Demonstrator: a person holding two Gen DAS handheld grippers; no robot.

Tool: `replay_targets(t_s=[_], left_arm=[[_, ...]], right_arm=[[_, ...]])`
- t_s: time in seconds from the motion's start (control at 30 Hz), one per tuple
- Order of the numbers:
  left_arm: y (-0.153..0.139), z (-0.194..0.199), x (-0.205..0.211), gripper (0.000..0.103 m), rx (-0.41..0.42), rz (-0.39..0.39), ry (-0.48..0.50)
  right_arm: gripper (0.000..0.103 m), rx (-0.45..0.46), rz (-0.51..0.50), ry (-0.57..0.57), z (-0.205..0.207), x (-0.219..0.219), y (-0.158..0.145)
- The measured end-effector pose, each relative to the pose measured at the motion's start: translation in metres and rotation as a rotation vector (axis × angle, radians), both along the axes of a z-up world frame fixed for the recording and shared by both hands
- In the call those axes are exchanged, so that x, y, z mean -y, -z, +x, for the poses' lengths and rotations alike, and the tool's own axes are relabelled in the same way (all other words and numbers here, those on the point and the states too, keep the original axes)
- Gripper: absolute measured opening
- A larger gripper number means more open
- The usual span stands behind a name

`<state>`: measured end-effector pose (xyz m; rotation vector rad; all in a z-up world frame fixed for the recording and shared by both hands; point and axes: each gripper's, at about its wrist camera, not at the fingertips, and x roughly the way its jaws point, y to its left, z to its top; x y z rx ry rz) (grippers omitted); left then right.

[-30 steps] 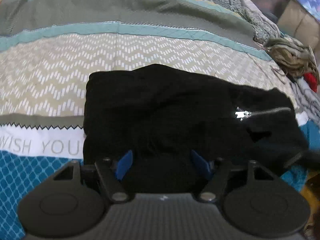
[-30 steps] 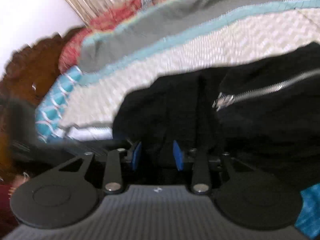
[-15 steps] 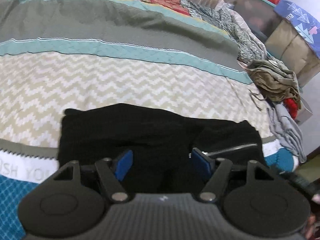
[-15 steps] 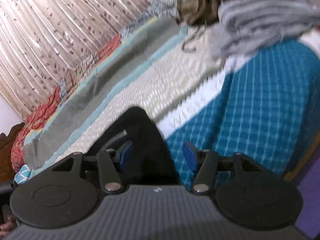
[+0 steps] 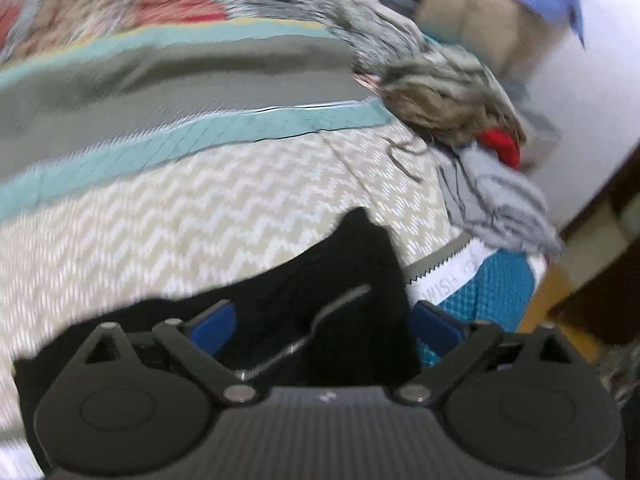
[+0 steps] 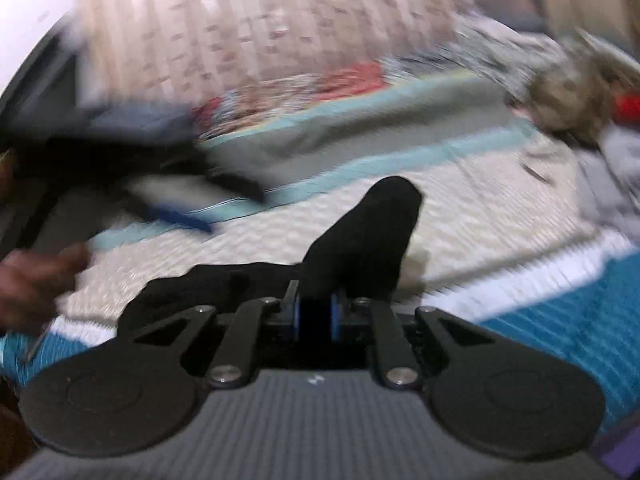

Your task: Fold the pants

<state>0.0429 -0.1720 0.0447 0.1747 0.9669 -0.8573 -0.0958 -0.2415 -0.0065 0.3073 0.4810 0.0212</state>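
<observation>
Black pants (image 5: 352, 280) lie bunched on the bed's striped quilt (image 5: 200, 216), near its front edge, silver zipper (image 5: 340, 304) facing up. Your right tool (image 6: 316, 316) has just been closing; its blue pads pinch a raised fold of the pants (image 6: 360, 240). Your left tool (image 5: 324, 320) has just been opening and now stands wide, pads clear of the cloth, pants beneath the gap. Loose clothes (image 5: 460, 104) sit piled at the quilt's right edge. Both views are blurred.
</observation>
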Motion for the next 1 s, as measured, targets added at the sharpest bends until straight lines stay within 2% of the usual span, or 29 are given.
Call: replay_targets(t_s=[0.07, 0.1, 0.13, 0.17, 0.2, 0.3, 0.33, 0.37, 0.4, 0.43, 0.47, 0.5, 0.53, 0.67, 0.8, 0.9, 1.0], left_arm=[[0.001, -0.002, 0.017, 0.093, 0.026, 0.052, 0.028], [0.003, -0.003, 0.022, 0.073, 0.045, 0.091, 0.037], [0.007, -0.004, 0.026, 0.04, 0.07, 0.138, 0.035], [0.011, -0.002, 0.026, 0.026, 0.089, 0.18, 0.01], [0.013, 0.001, 0.021, 0.019, 0.073, 0.182, -0.009], [0.012, 0.013, -0.01, 0.018, -0.016, 0.091, -0.061], [0.01, 0.015, -0.018, 0.018, -0.035, 0.071, -0.073], [0.009, 0.018, -0.028, 0.018, -0.053, 0.046, -0.088], [0.008, 0.019, -0.035, 0.018, -0.068, 0.027, -0.097], [0.006, 0.021, -0.044, 0.018, -0.088, 0.006, -0.106], [0.004, 0.025, -0.048, 0.018, -0.109, -0.013, -0.113], [0.002, 0.026, -0.055, 0.018, -0.125, -0.033, -0.12], [-0.001, 0.028, -0.062, 0.018, -0.132, -0.055, -0.127], [-0.021, 0.028, -0.105, 0.019, -0.102, -0.164, -0.161], [-0.026, 0.032, -0.158, 0.019, -0.111, -0.231, -0.249], [-0.014, 0.034, -0.196, 0.019, -0.114, -0.235, -0.326], [0.012, 0.038, -0.229, 0.02, -0.154, -0.218, -0.413]], right_arm=[[0.016, -0.003, -0.044, -0.048, 0.005, -0.018, -0.003], [0.016, -0.002, -0.073, -0.069, 0.007, -0.027, -0.004], [0.016, 0.003, -0.095, -0.086, 0.007, -0.033, -0.003], [0.016, 0.009, -0.113, -0.101, 0.006, -0.04, -0.004], [0.017, 0.01, -0.129, -0.102, 0.005, -0.042, -0.004], [0.035, 0.026, -0.121, -0.11, -0.003, -0.038, 0.0], [0.054, 0.027, -0.116, -0.105, -0.005, -0.037, 0.002], [0.062, 0.022, -0.124, -0.094, -0.004, -0.037, 0.007], [0.061, 0.008, -0.138, -0.094, -0.003, -0.038, 0.011], [0.056, -0.024, -0.151, -0.105, 0.001, -0.04, 0.017], [0.032, -0.05, -0.153, -0.11, 0.006, -0.041, 0.02], [0.017, -0.076, -0.142, -0.122, 0.011, -0.042, 0.021], [0.014, -0.077, -0.127, -0.133, 0.011, -0.044, 0.017], [0.014, -0.001, -0.078, -0.201, 0.012, -0.054, -0.006], [0.014, 0.014, -0.073, -0.31, 0.023, -0.082, -0.02], [0.014, -0.009, -0.061, -0.398, 0.038, -0.102, -0.02], [0.014, -0.068, -0.06, -0.488, 0.056, -0.125, -0.011]])
